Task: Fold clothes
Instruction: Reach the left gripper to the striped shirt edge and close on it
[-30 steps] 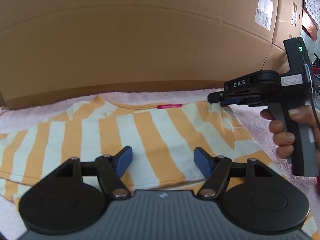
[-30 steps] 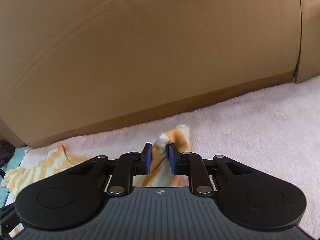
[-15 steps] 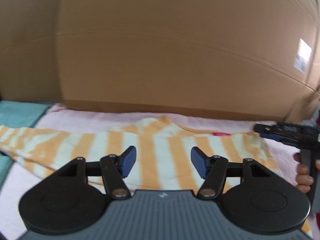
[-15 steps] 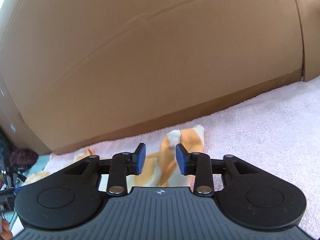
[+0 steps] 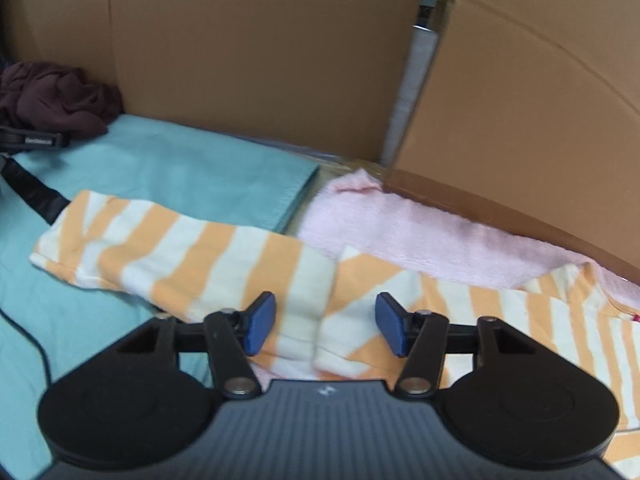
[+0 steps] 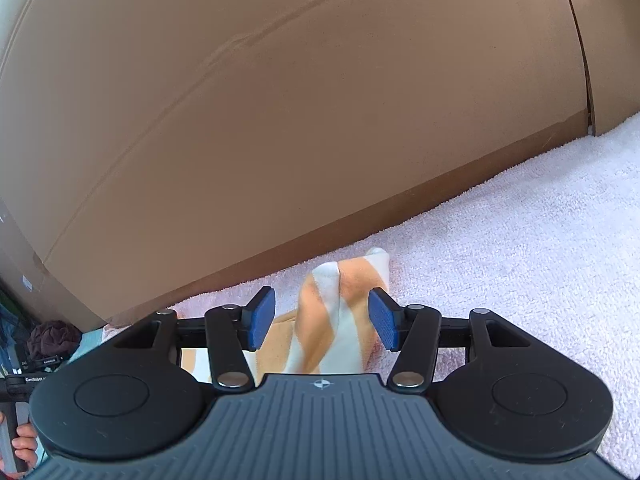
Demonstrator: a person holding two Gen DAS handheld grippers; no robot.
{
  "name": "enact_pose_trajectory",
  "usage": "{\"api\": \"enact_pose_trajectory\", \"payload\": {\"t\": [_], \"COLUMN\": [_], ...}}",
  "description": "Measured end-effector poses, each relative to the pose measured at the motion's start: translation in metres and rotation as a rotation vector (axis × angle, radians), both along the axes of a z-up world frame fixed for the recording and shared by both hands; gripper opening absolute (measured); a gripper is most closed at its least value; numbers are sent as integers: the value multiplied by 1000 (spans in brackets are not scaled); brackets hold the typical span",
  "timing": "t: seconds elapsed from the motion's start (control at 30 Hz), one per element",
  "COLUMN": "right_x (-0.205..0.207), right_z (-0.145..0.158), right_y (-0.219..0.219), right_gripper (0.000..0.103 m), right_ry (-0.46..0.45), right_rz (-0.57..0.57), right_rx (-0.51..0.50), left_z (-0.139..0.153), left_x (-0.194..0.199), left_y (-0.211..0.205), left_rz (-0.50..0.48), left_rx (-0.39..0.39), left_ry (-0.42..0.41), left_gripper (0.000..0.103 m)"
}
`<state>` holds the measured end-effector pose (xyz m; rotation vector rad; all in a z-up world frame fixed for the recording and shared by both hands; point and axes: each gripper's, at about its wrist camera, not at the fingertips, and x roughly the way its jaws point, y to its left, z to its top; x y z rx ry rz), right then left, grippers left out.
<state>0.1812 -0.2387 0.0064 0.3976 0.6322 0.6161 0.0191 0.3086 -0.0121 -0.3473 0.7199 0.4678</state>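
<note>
Fingers of both grippers stand apart, nothing clamped. Left gripper: blue pads either side of the shirt's sleeve root, not touching cloth; jaws closing. Right gripper: the other sleeve stands bunched between its pads but clear of both; jaws opening.

Shirt, orange and white stripes, lies spread, body on the pink towel. Left sleeve runs out flat over the teal cloth. Collar with red tag toward the cardboard wall. Dark garment heaped in the far corner, well apart.

Step in hand, as I judge it: left gripper takes the left sleeve to fold it in over the body.

Notes for doing it well:
- Pinch near the cuff or mid-sleeve, not at the shoulder seam, where only a short flap would lift.
- Take both layers of the sleeve; leave the teal cloth out of the bite.
- Lift low, carry across to the body, lay flat along the side line.
- Right sleeve looks twisted and upright; it likely needs smoothing before its own fold.

Risk: thin knit may slip from a shallow pinch.
</note>
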Motion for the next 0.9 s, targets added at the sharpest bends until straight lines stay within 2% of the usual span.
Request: {"api": "enact_pose_trajectory", "payload": {"t": [0.17,0.2,0.23,0.33,0.43,0.53,0.6,0.7,0.8,0.9], "right_x": [-1,-1,-1,-2,-3,-4,-4,-3,4,10], "right_z": [-1,-1,-1,-1,0,3,5,8,1,-6], "right_y": [4,7,11,13,12,5,-3,-16,-22,-14], "right_gripper": [57,57,57,57,58,58,58,57,53,53], "right_ry": [-2,-3,-4,-4,-7,-11,-7,9,93,151], "right_rz": [8,9,10,9,8,14,12,-10,26,53], "right_rx": [-3,-5,-6,-4,9,79,141,202,273,264], "left_z": [0,1,1,7,20,39,45,42,44,51], "left_x": [5,5,6,1,-7,-18,-24,-18,-25,-39], "left_y": [-4,-3,-3,-3,-5,-18,-28,-34,-42,-51], "left_rz": [-37,-38,-38,-33,-30,-34,-21,-6,-4,-1], "left_rx": [-47,-61,-74,-97,-103,-49,30,94,123,155], "left_ry": [-35,-32,-29,-60,-136,-217,-232,-175,-194,-236], "left_gripper": [54,44,21,4,3,3,3,3,3,3]}}
